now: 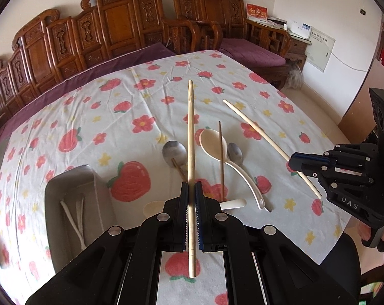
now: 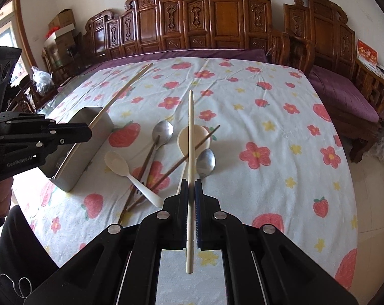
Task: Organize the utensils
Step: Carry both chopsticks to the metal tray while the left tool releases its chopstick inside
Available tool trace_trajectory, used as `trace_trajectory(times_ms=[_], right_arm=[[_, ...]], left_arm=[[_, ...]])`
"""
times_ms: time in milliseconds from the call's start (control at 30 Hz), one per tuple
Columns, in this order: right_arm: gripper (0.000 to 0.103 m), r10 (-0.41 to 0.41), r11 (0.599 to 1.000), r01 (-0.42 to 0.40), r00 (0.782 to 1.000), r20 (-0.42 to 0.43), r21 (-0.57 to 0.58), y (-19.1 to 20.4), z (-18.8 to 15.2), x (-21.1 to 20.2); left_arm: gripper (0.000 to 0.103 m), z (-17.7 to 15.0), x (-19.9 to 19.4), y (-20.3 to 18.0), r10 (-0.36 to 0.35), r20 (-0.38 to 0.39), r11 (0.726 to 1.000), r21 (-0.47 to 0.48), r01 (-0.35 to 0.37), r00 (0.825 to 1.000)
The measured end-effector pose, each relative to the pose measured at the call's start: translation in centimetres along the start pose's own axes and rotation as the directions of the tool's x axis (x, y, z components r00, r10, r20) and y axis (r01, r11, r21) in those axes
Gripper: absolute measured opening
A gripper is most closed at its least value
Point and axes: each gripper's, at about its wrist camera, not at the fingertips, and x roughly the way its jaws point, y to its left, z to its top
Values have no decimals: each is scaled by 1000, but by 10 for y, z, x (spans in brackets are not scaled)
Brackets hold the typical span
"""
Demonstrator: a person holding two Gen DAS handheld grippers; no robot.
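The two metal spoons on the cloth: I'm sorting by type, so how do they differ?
The left metal spoon lies farther from the camera than the right metal spoon. The left metal spoon's handle shows, running beside a dark chopstick; the right metal spoon's handle is hidden behind the claw. The left one sits nearer the metal box. Both are shiny grey and lie bowl-up.

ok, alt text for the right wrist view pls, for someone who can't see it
The right gripper is shut on a pale chopstick above a strawberry-print tablecloth. At the left edge the left gripper grips a second pale chopstick over a metal box. Two metal spoons, two cream spoons and two dark chopsticks lie loose on the cloth.
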Motion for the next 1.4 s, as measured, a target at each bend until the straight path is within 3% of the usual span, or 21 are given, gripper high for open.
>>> trace_trajectory(times_ms=[900, 1400], right_arm=[[6, 96, 989, -93, 995, 17, -113, 109, 21, 4], [6, 141, 983, -140, 990, -1, -123, 167, 33, 22]], left_arm=[[5, -45, -26, 106, 113, 2, 982, -151, -111, 994], [5, -74, -11, 148, 127, -44, 967, -216, -133, 991]])
